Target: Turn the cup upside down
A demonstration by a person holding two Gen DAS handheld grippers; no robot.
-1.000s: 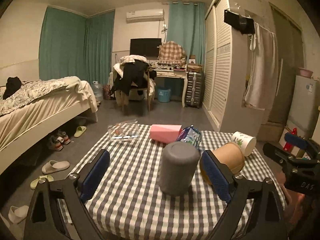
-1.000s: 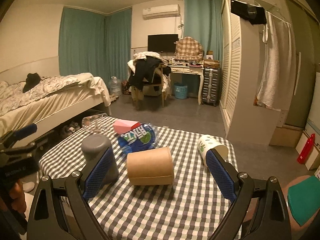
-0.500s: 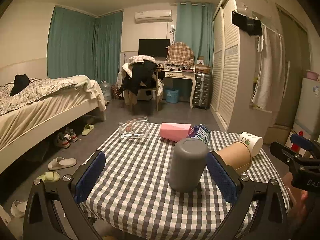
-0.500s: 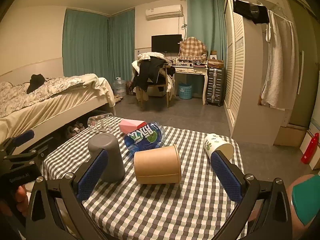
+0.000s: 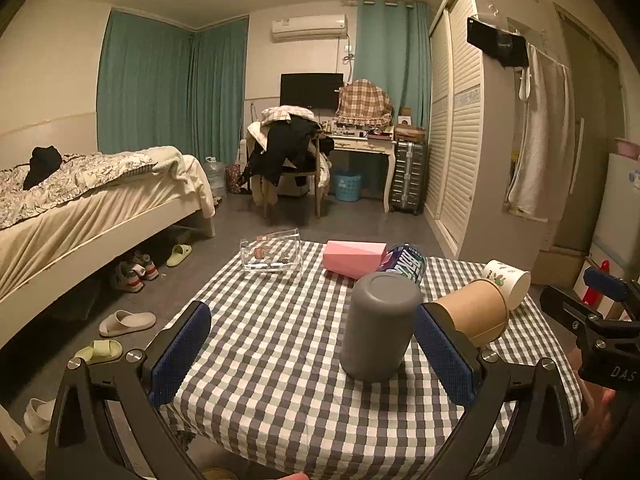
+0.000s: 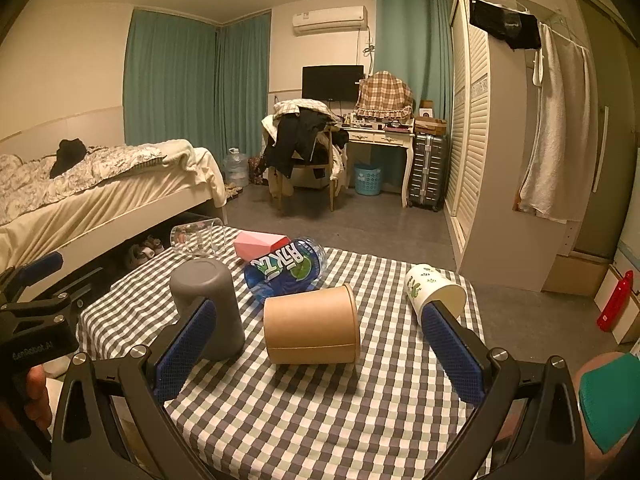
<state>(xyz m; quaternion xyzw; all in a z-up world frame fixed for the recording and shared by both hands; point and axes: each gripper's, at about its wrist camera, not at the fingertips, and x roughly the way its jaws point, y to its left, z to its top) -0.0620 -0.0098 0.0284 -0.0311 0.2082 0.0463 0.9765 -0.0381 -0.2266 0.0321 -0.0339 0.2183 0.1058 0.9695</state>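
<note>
Ahead of both wide-apart claws, left claw (image 5: 312,350) and right claw (image 6: 320,350), a checkered bench (image 5: 280,360) fronts a bedroom. Just inside the left claw's right finger, the grey cup (image 5: 380,326) stands mouth-down.

A grey cup (image 5: 379,326) stands upside down on the checked tablecloth (image 5: 276,376), between the left hand-held gripper's (image 5: 312,354) spread fingers.

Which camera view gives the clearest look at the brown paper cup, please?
The right wrist view: the brown paper cup lies on its side, whole and centred. In the left wrist view a gripper finger partly hides it.
</note>
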